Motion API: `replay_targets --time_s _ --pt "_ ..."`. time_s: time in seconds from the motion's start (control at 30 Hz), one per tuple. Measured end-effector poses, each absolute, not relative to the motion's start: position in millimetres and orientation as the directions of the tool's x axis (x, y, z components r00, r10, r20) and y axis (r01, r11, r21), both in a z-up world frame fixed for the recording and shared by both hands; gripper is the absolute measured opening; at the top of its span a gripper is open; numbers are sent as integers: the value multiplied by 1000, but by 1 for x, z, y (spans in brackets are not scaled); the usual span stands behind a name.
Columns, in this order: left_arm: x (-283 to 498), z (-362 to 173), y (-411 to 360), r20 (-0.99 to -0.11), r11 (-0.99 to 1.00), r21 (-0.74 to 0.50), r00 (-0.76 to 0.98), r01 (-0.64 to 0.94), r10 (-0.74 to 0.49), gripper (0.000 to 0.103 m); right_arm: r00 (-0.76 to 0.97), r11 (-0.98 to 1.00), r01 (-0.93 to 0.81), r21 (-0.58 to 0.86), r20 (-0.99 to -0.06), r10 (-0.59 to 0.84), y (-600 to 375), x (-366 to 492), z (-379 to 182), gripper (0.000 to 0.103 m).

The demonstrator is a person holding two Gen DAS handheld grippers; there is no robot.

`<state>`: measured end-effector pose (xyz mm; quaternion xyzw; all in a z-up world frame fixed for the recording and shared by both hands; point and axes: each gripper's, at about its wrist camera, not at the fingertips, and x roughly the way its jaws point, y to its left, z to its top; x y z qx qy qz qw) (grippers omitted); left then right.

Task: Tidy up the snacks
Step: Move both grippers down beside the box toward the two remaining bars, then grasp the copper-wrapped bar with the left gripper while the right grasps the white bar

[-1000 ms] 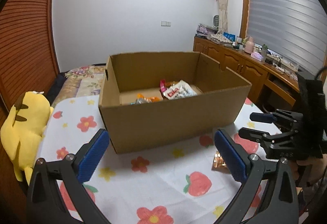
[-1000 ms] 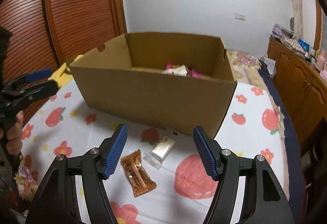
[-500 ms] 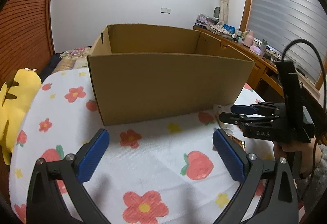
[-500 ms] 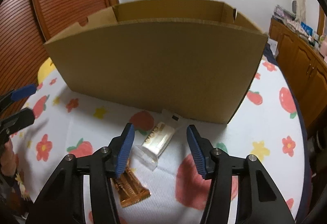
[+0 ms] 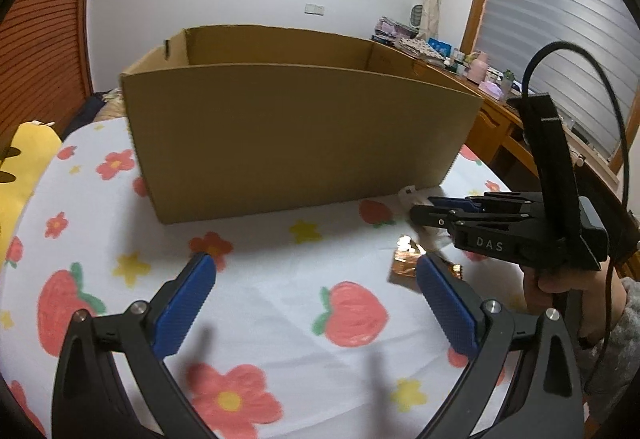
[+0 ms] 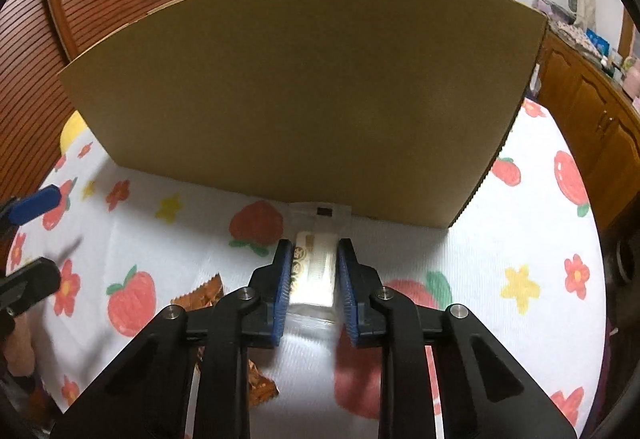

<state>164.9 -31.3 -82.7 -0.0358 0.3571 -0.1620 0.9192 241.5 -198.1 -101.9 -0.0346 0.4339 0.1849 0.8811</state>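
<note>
Left wrist view: the left gripper (image 5: 316,281) hovers with jaws wide apart, near the copper snack (image 5: 404,266).

Right wrist view: the right gripper (image 6: 313,281) straddles the clear-wrapped snack (image 6: 314,269) on the counter (image 6: 500,251) — jaws nearly closed, contact unclear. Next: clamp, then lift over the cardboard box (image 6: 304,91).

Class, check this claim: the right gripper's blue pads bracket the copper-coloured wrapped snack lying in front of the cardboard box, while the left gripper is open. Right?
Not quite. The right wrist view shows the right gripper bracketing the cream-coloured packet, not the copper-coloured snack, which lies beside it. The packet does lie before the cardboard box, and the left gripper is open.
</note>
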Motion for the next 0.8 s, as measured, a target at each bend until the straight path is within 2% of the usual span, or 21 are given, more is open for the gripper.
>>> replay_targets --time_s 0.17,0.23,0.37,0.43,0.63,0.8 --pt "166 -89 -50 -662 931 -204 658 303 -359 97 575 928 -345 138 -751 325 -218 229 -96 20" --pt "167 -92 -60 -678 920 -216 628 327 -383 80 586 930 -339 143 -741 328 -226 222 -94 20" --pt "168 -101 -80 -712 906 -228 574 356 -404 66 597 928 -338 156 -727 340 -245 205 -92 20" --pt "168 -105 -91 -726 901 -233 551 365 -411 53 608 930 -339 143 -721 332 -249 198 -91 20" --pt "168 -108 -116 -746 878 -270 491 395 -450 45 641 939 -334 85 -710 293 -255 181 -92 20" --pt "174 -108 -129 -765 885 -250 481 392 -429 45 636 939 -339 54 -722 271 -258 185 -97 21"
